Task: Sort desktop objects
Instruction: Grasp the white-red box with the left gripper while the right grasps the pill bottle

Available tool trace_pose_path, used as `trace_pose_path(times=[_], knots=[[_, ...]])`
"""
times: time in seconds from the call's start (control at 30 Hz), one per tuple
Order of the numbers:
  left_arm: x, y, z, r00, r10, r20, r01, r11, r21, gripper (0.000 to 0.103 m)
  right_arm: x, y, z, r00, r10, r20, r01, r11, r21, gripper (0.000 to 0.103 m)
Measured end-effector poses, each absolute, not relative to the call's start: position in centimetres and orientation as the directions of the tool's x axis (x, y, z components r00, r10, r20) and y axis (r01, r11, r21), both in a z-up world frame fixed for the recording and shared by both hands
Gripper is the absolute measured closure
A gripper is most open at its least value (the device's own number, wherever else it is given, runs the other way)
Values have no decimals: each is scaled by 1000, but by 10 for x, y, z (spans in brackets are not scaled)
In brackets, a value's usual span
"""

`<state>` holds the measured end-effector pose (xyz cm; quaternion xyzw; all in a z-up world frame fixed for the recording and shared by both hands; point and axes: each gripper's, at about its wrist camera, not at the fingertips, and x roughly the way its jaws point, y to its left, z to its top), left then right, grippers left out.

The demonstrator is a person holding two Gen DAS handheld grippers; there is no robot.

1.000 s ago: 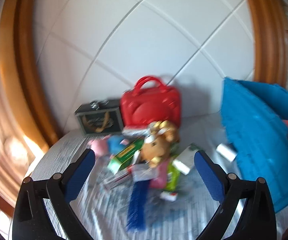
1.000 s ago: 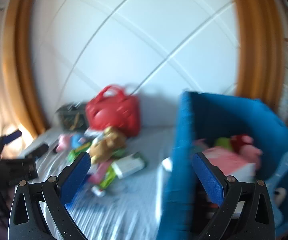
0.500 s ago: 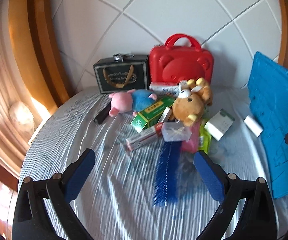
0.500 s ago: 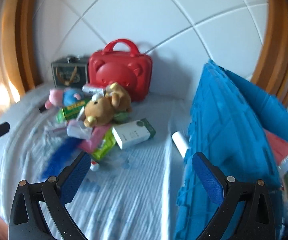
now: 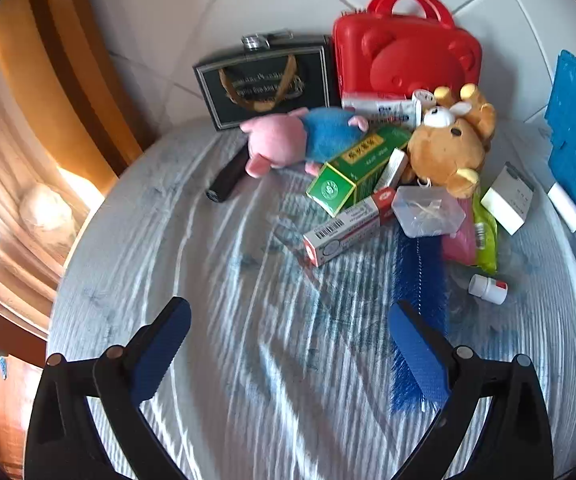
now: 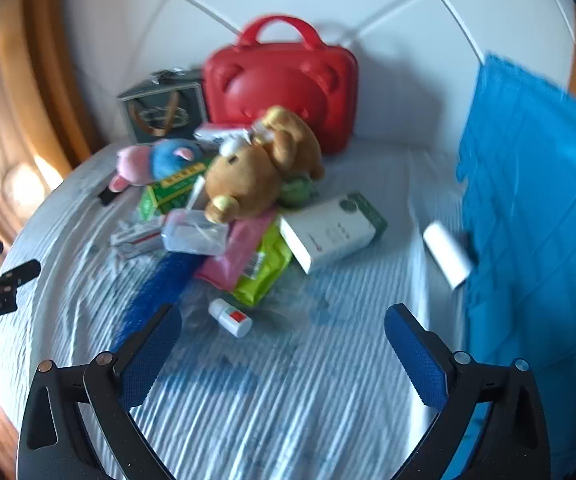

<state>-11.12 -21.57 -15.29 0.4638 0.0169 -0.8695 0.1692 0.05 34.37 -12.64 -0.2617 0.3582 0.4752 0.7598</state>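
Jaws of left gripper [image 5: 288, 344] apart, empty; brown bear [image 5: 446, 152] tops the pile before the red case [image 5: 406, 54]. Right view: right gripper [image 6: 282, 346] jaws apart, small vial [image 6: 230, 317] nearest; risk: vial rolling if nudged.

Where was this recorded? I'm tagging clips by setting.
Probably a home room: a cloth-covered round table against a white tiled wall, piled with a brown plush bear and a green cardboard medicine box.
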Motion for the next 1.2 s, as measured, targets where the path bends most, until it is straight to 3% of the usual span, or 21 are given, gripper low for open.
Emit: trace_pose_path(times=[0.17,0.4,0.57,0.63,0.67,0.73,0.77,0.87,0.9,0.93,1.2], knots=[[-148,-237,-172,-503,-190,-843,265,-963,59,2,14,370,-156,335,409,-848,-878,462,-124,0],[-221,-240,-220,-466,-174,-867,147,-982,118,2,11,400,-202,276,332,-902,-896,428,-117,0],[-255,-241,-243,-450,-114,-886,100,-992,76,3,6,425,-237,238,263,-935,-917,379,-127,0],[-269,-239,-260,-416,-101,-904,68,-994,80,14,5,431,-242,239,262,-935,-919,373,-131,0],[-274,-238,-270,-392,-97,-915,62,-995,79,26,3,433,-243,240,262,-935,-920,368,-133,1],[-278,-239,-282,-366,-71,-928,54,-997,55,40,-1,438,-247,231,263,-937,-928,349,-131,18],[-277,-239,-287,-361,-68,-930,56,-997,51,43,-2,440,-250,227,259,-939,-931,342,-131,23],[-271,-240,-287,-376,-25,-926,72,-997,-2,65,-4,445,-259,201,254,-946,-938,328,-111,41],[-268,-241,-287,-375,-25,-927,82,-997,-6,72,-5,447,-263,193,248,-950,-940,325,-106,53],[-264,-241,-287,-364,-33,-931,98,-995,-3,72,-6,448,-266,180,245,-953,-941,326,-94,60],[-199,-246,-284,-340,-62,-938,256,-966,-29,76,-16,438,-262,136,292,-947,-937,348,-27,70]])
